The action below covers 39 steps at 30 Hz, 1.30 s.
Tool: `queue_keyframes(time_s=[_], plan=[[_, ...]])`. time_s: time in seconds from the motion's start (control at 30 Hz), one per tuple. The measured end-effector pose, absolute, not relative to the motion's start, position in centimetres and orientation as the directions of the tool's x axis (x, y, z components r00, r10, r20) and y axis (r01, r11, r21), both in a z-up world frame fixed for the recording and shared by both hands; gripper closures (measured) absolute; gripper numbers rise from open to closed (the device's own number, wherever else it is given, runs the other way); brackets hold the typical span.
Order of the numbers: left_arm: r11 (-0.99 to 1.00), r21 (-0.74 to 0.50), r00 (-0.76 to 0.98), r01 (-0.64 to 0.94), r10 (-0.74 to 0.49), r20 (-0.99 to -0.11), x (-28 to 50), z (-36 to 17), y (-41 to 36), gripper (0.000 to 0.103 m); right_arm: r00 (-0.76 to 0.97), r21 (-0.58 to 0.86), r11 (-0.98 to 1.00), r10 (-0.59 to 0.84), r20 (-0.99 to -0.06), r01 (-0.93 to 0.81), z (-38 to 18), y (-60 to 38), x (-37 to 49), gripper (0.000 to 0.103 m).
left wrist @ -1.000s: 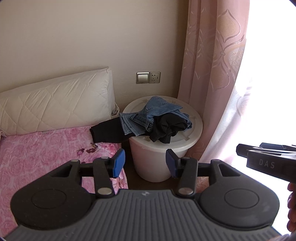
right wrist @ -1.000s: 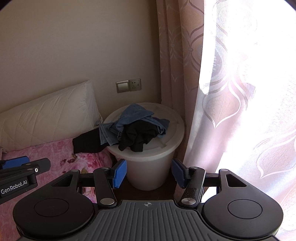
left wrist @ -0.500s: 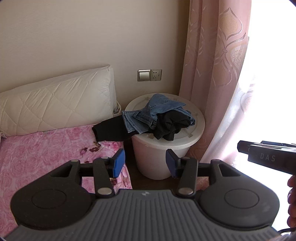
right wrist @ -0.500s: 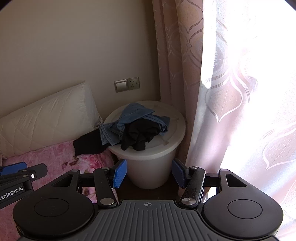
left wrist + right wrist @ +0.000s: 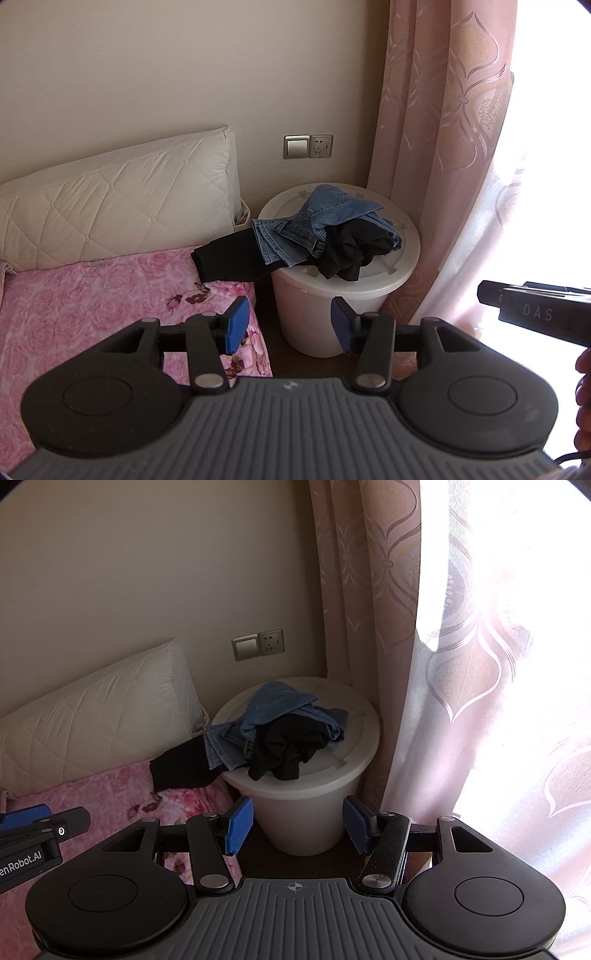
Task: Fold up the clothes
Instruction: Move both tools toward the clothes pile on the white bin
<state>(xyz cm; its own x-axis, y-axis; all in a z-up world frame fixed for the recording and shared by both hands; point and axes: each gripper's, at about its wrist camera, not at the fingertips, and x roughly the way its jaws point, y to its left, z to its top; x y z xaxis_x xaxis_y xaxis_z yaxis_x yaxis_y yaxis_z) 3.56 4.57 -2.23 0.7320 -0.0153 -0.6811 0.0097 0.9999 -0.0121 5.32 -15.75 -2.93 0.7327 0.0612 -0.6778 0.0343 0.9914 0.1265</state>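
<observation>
- The left claw [image 5: 286,325] is held level in the air, its blue pads [image 5: 236,325] spread wide with nothing between them.
- The right claw [image 5: 297,825] is likewise held wide apart and empty, alongside the left.
- Fingers of a hand [image 5: 583,398] are seen behind the right claw.

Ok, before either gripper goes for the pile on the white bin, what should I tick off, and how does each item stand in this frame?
1. Left gripper open and empty: ok, jaws apart with nothing between them.
2. Right gripper open and empty: ok, same.
3. Clothes within view of both cameras: ok, the jeans and the black garment lie bunched on the bin lid.
4. Pile stable: not ok, another piece of black fabric hangs off the lid toward the bed.
5. Garments separable: cannot tell, the black garment is tangled into the jeans.
6. Clear flat space for folding: cannot tell, only the pink bedspread's corner shows.
</observation>
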Motion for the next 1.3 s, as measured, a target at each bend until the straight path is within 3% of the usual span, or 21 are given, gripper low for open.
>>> queue_keyframes(time_s=[1.3], plan=[[0.997, -0.036, 0.685, -0.066, 0.019, -0.728, 7.9, -4.3, 4.3, 0.059, 0.740, 0.084, 0.996, 0.067, -0.669, -0.014, -3.9, -17.0, 9.6, 0.045]])
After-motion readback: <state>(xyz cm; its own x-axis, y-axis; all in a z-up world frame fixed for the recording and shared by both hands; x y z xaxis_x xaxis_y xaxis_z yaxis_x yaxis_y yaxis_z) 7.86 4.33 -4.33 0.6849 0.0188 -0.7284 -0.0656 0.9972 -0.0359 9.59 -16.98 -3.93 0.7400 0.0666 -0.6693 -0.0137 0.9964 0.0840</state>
